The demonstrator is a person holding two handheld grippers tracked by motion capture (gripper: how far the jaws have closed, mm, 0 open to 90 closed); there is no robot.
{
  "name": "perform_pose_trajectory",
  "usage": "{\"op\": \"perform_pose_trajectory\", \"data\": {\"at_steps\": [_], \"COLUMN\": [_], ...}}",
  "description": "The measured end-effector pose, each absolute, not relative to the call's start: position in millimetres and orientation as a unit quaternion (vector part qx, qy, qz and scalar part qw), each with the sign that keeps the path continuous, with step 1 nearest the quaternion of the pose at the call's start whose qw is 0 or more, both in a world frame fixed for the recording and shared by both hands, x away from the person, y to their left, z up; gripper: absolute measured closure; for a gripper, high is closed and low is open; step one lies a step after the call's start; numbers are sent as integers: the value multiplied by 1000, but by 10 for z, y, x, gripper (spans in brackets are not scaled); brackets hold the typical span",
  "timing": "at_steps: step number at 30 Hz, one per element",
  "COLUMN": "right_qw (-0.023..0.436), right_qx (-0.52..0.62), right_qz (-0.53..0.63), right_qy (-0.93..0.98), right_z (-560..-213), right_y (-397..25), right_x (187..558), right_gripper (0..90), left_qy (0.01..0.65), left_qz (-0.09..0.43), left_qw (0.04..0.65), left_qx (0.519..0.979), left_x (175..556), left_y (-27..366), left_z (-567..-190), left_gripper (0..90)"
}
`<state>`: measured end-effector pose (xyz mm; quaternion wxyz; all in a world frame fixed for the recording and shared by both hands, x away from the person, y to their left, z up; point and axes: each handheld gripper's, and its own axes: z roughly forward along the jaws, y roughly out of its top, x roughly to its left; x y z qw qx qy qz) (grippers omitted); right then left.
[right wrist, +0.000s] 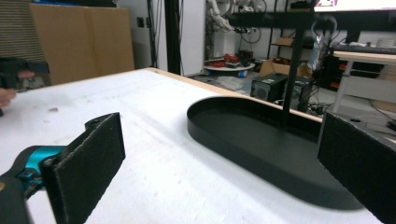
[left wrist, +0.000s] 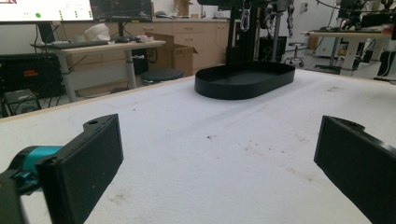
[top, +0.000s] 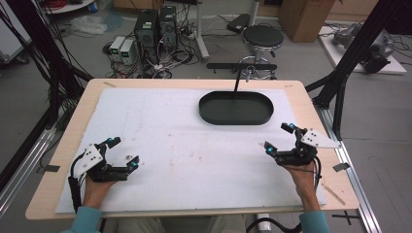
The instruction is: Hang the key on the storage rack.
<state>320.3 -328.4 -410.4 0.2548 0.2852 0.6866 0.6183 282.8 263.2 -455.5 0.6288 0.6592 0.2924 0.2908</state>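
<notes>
The left tool [top: 122, 152] rests near the left front of the desk [top: 68, 145], its jaws spread wide with nothing between them. The right tool [top: 279, 137] sits near the right edge, jaws equally wide and empty. Each is held by a hand in a teal sleeve [top: 85, 219] coming in from the near edge.

The desk is a light wooden top covered by a white foam sheet [top: 184, 145], which is scuffed and carries small dark specks and brownish stains. A black oval tray [top: 236, 116] lies on the sheet toward the far right, empty, well apart from the left tool and near the right one; in the right gripper view it lies just ahead of the jaws. A thin black rod [top: 237, 81] rises behind the tray's far rim.

Beyond the desk, the grey floor holds 2 dark computer towers [top: 156, 26], 2 small white boxes [top: 122, 48] and tangled cables [top: 170, 60]. A round black stool [top: 263, 36] stands behind the tray, and a cardboard box [top: 303, 17] sits further back. Black frame struts [top: 340, 82] flank the desk on the right.
</notes>
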Motion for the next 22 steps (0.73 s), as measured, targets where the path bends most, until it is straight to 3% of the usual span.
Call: {"op": "perform_pose_trajectory", "data": {"at_steps": [12,22], "right_qw": [266,264], "right_qx": [289,297], "right_qz": [617,625], "right_qy": [682,672], "right_z": [-4527,-4553], "right_y": [-3153,-3159], "right_x": [3168,3148], "right_gripper": [6,7], "left_qy": [289,290], "left_qz": [296,304], "left_qw": [630,631], "left_qx": [657,652], "left_x": [2818,2800], "left_y": [2631,2629], "left_z": [-4558,-4562], "left_gripper": [17,17]}}
